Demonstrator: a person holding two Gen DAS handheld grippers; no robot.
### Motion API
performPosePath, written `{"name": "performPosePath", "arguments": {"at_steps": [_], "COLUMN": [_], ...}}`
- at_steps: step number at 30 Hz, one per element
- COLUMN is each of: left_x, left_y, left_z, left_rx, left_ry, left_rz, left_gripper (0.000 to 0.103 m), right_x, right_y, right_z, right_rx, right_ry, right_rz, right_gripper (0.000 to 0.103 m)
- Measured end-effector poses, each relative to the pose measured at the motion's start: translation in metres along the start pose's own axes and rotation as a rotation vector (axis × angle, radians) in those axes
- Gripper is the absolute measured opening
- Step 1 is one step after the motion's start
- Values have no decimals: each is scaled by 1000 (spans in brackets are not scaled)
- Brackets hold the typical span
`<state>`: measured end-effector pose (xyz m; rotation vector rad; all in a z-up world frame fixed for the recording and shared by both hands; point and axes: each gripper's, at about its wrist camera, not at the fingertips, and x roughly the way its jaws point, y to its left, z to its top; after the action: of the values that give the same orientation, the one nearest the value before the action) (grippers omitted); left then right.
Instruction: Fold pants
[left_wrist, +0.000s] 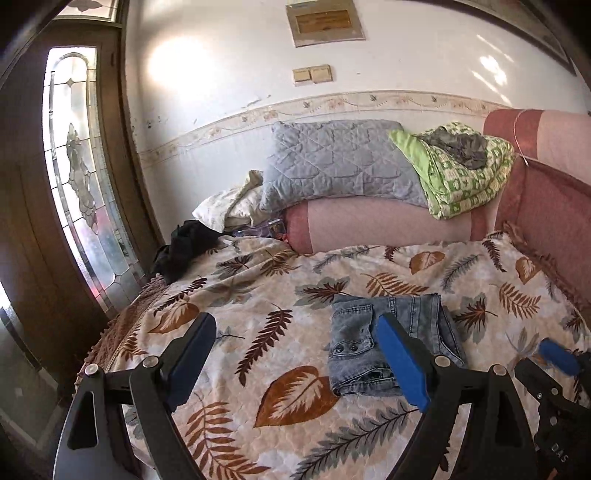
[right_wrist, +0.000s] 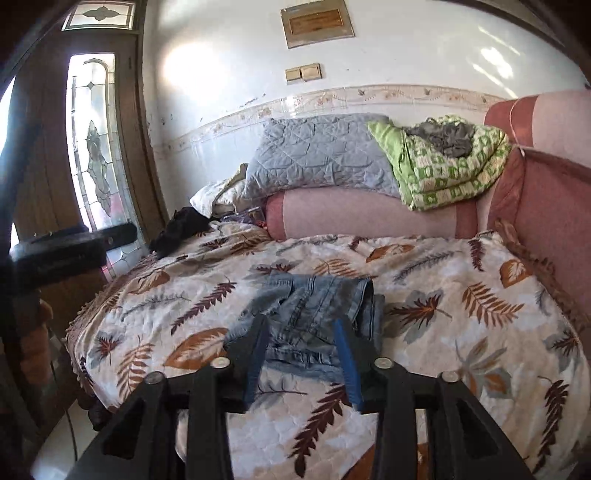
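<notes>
Grey-blue denim pants lie folded into a small bundle on the leaf-patterned bedspread. In the left wrist view my left gripper is open and empty, held above the bed just left of the pants; its right finger overlaps them. My right gripper's blue fingertip shows at the lower right. In the right wrist view the pants lie straight ahead, and my right gripper is open and empty in front of their near edge.
A pink bolster carries a grey quilted pillow and a green patterned blanket at the back. A black garment lies at the bed's far left corner. A glass-panelled wooden door stands left. A pink headboard is right.
</notes>
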<state>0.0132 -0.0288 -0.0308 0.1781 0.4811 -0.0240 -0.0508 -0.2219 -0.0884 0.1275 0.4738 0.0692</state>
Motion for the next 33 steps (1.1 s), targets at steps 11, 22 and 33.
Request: {"name": "performPosePath", "arguments": {"at_steps": [11, 22, 33], "left_x": [-14, -24, -26], "left_y": [29, 46, 45], "left_z": [-2, -3, -3], "left_rx": [-48, -69, -62], "left_ry": [-13, -31, -29], "left_rz": [29, 39, 26], "left_gripper": [89, 89, 89], "right_x": [-38, -34, -24], "right_y": [45, 64, 71], "right_z": [27, 28, 23], "right_rx": [-79, -112, -134], "right_ry": [-92, -87, -69], "right_rz": [-75, -69, -62], "right_gripper": [62, 64, 64]}}
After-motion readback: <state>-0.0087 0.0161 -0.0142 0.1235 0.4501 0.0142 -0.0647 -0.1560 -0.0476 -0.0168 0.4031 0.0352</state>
